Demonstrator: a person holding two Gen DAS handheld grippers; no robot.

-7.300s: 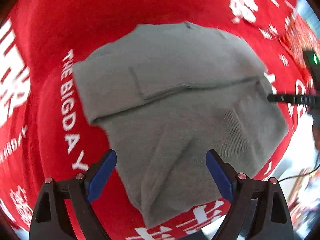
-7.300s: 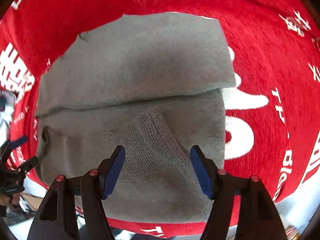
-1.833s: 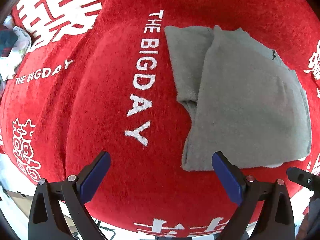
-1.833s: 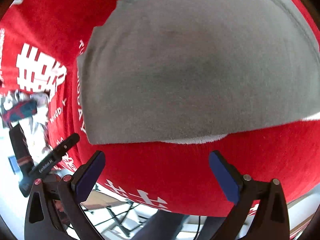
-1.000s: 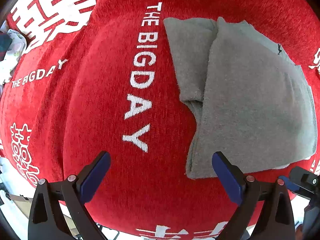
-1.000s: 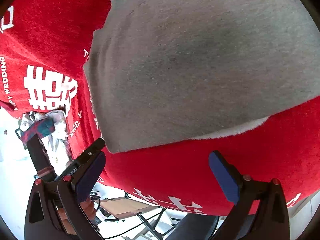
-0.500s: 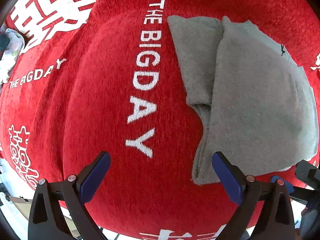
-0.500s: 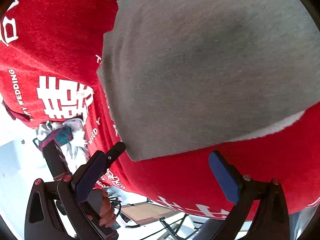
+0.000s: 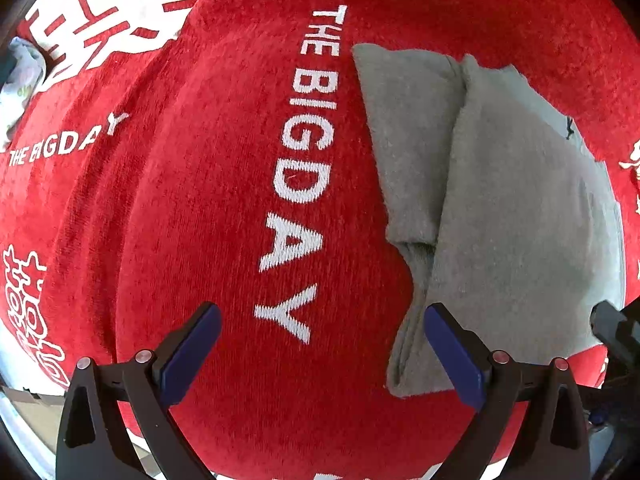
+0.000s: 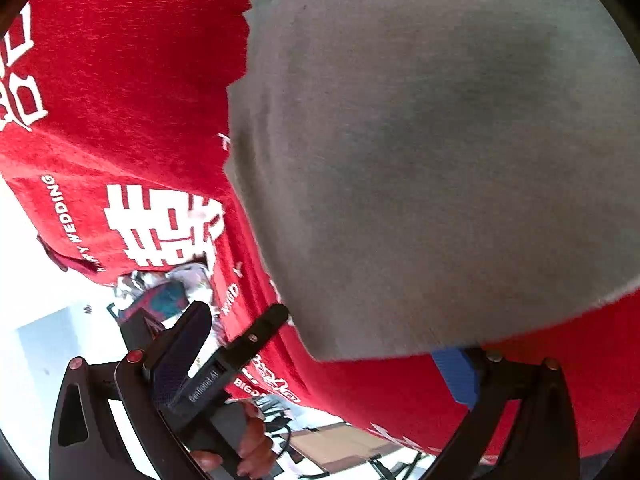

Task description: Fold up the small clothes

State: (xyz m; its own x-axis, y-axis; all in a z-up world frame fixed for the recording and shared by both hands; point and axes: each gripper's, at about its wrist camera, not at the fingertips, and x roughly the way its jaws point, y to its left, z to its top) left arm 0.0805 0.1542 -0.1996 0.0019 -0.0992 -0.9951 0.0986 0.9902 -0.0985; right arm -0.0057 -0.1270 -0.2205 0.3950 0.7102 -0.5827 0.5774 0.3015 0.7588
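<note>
Peeking from right view: clothes pile (image 10: 168, 292)

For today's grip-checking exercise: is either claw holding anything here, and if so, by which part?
Nothing is held. The left claw and right claw are both open, and the folded grey garment lies on the red cloth.

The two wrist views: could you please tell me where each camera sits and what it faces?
Left wrist: on the left tool, looking down at the red cloth and folded grey garment.
Right wrist: on the right tool, close over the garment; the person's hand shows.
Shared: garment, cloth.
</note>
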